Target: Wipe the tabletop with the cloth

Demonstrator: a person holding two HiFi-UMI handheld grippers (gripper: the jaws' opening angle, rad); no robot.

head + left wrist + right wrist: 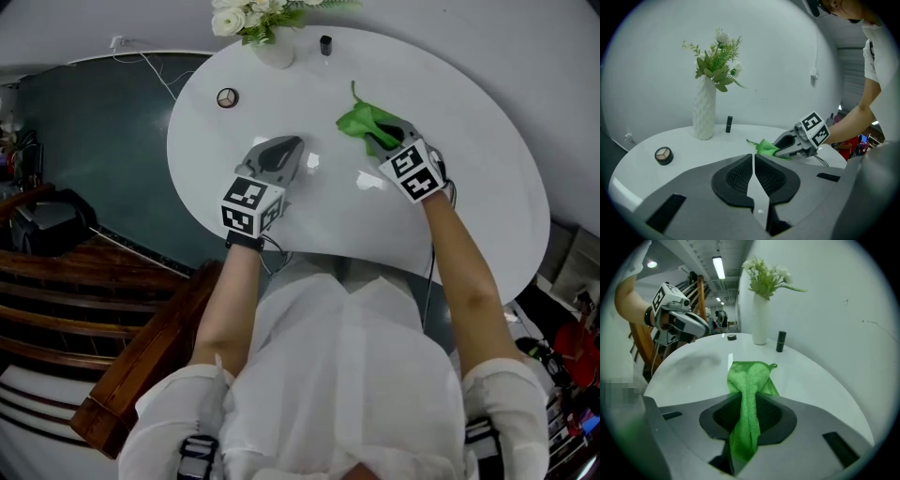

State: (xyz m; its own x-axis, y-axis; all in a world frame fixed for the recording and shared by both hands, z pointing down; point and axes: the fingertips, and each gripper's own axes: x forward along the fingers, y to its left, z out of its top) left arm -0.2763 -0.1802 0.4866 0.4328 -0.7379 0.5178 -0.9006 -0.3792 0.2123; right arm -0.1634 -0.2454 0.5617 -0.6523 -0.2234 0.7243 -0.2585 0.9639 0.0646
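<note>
A green cloth [367, 122] lies on the white oval tabletop [487, 197], right of centre. My right gripper [392, 139] is shut on the green cloth [746, 394], whose free end spreads flat on the table ahead of the jaws. In the left gripper view the cloth [765, 147] pokes out of the right gripper [783, 146]. My left gripper [286, 150] hovers over the table's middle, shut, with nothing between its jaws; the left gripper [753, 161] shows its pads pressed together.
A white vase [274, 47] of flowers stands at the table's far edge, with a small black tube [325, 44] beside it. A round compact [226, 97] lies at the far left. Wooden stairs [84, 309] drop away on the left.
</note>
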